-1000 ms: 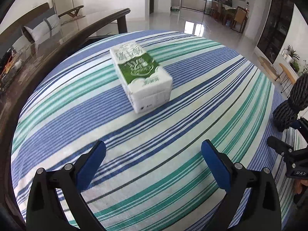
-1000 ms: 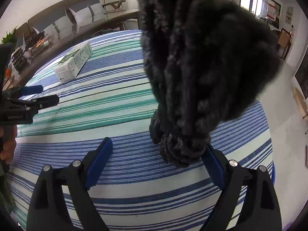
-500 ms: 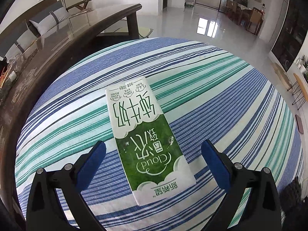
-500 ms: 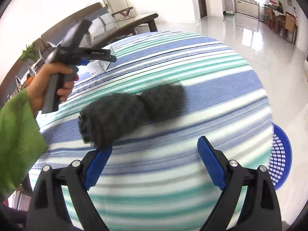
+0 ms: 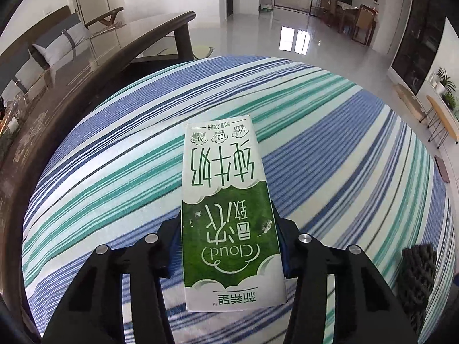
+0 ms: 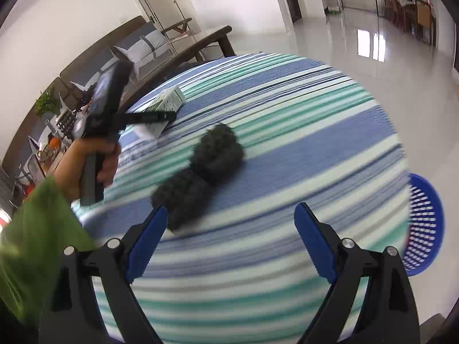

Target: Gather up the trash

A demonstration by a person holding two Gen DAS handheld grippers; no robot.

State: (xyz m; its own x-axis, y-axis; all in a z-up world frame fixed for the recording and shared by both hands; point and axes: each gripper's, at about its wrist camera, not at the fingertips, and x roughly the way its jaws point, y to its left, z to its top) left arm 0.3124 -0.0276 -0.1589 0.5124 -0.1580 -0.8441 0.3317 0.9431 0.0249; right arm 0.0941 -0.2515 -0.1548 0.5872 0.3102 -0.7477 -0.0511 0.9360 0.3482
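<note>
Left hand-held gripper: my left hand-held gripper is clamped on the milk carton, one blue pad against each long side; in the right wrist view the same tool sits in my left hand, green sleeve below it, with the carton in its tips.

Milk carton: green and white, lying flat and lengthways between my fingers, its printed face up and reading upside down to the left camera; its far end points across the worktop, towards the open floor. I cannot tell whether it rests on the cloth or is held just above it.

Worktop: covered in a cloth striped blue, teal and white; a dark wooden table with a glass top stands just beyond its left edge.

Dark knitted item: a dark, woolly bundle lies on the cloth near the middle of the right wrist view, between the carton and my right tool, its near end just beside that tool's left pad; in the left wrist view it shows at the lower right edge.

Right hand-held gripper: its jaws are spread wide and hold nothing, hovering over the near edge of the worktop.

Blue basket: a perforated plastic basket stands on the floor past the right edge of the worktop, partly hidden by it.
</note>
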